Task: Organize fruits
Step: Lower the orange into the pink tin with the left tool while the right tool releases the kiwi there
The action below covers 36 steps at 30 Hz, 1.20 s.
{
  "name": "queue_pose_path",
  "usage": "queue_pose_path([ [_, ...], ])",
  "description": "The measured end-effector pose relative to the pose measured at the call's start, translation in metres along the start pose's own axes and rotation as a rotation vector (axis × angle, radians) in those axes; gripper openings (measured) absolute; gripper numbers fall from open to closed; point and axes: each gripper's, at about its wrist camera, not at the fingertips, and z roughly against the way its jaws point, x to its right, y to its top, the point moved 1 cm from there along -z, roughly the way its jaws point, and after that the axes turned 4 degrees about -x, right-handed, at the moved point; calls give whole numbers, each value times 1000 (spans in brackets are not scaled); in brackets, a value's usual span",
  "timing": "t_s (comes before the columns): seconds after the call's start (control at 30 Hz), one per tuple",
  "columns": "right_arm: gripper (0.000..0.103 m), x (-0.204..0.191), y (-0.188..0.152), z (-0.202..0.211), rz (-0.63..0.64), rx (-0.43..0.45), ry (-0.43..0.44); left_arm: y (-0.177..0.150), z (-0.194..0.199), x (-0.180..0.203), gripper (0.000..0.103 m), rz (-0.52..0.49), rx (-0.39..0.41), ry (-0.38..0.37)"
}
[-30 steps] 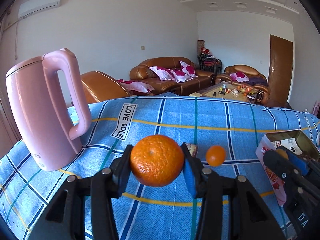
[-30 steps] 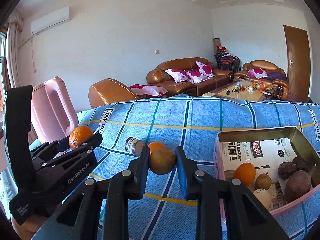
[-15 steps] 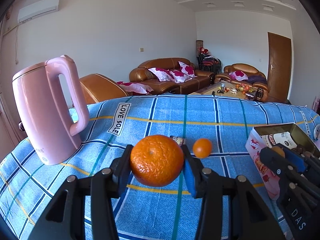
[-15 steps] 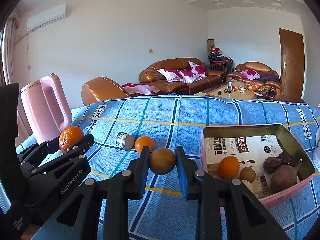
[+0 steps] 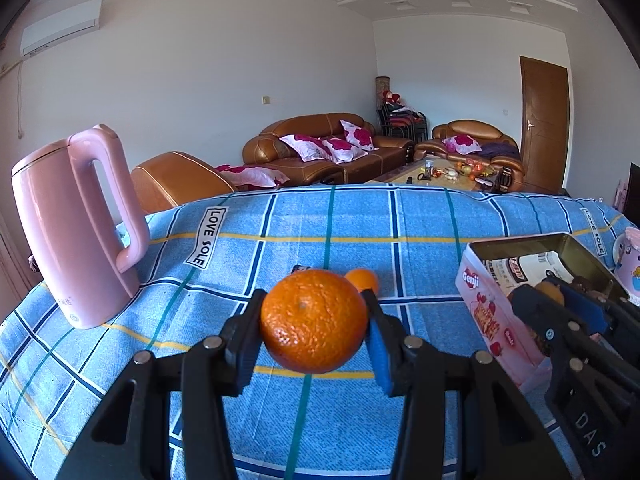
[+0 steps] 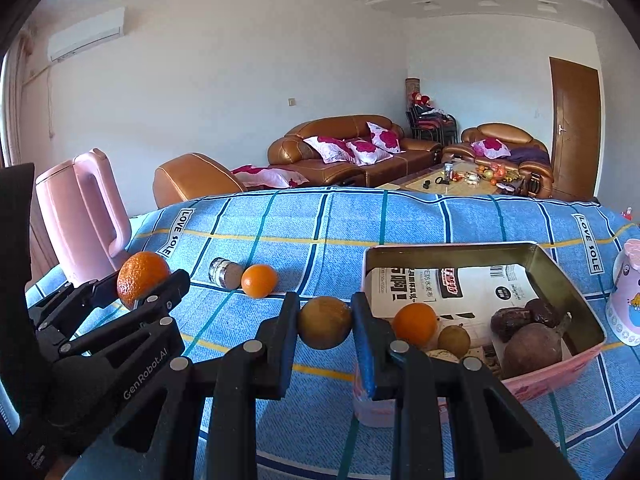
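I see a bench (image 6: 420,220) draped in a blue checked cloth with yellow, green and navy lines and printed "LOVE SOLE" labels, in a bright white-walled living room. My left gripper (image 5: 314,320) has its jaws closed partway around a large round orange mandarin (image 5: 314,320), lifted clear of the cloth. My right gripper (image 6: 325,322) has its jaws pressed tight on a small round brownish-yellow fruit (image 6: 325,322), held just left of an open rectangular pink tin box (image 6: 560,264). Inside the box lie a sheet of printed packaging, a small orange (image 6: 414,324), a little tan fruit (image 6: 454,340) and several dark purple-brown fruits (image 6: 532,348). On the cloth to the left, a second small orange (image 6: 259,280) sits touching a short metal-capped jar (image 6: 224,273) lying on its side. A tall pink plastic electric kettle (image 5: 76,224) stands upright at the bench's left edge. At the right edge stands a pink and white patterned cup (image 6: 626,300). Beyond the bench are brown leather sofas (image 6: 340,156) with pink floral cushions, a cluttered low coffee table (image 6: 456,182), a brown wooden door (image 6: 574,128) and a white wall air conditioner (image 6: 86,34).
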Motion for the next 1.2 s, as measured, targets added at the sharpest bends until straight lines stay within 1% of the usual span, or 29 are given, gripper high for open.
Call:
queue_pose_path([
  [0.33,28,34,1,9,-12,12,-51,2,0,31,48,-14,-6,-52],
  [0.6,28,66,5,13,-23,26,-102,4,2,61,48,-44,6,-83],
  [0.73,28,80,7,15,-27,36,-131,6,2,71,48,-41,13,-107],
  [1.2,28,136,17,20,-114,58,-207,21,-3,112,48,-65,32,-184],
])
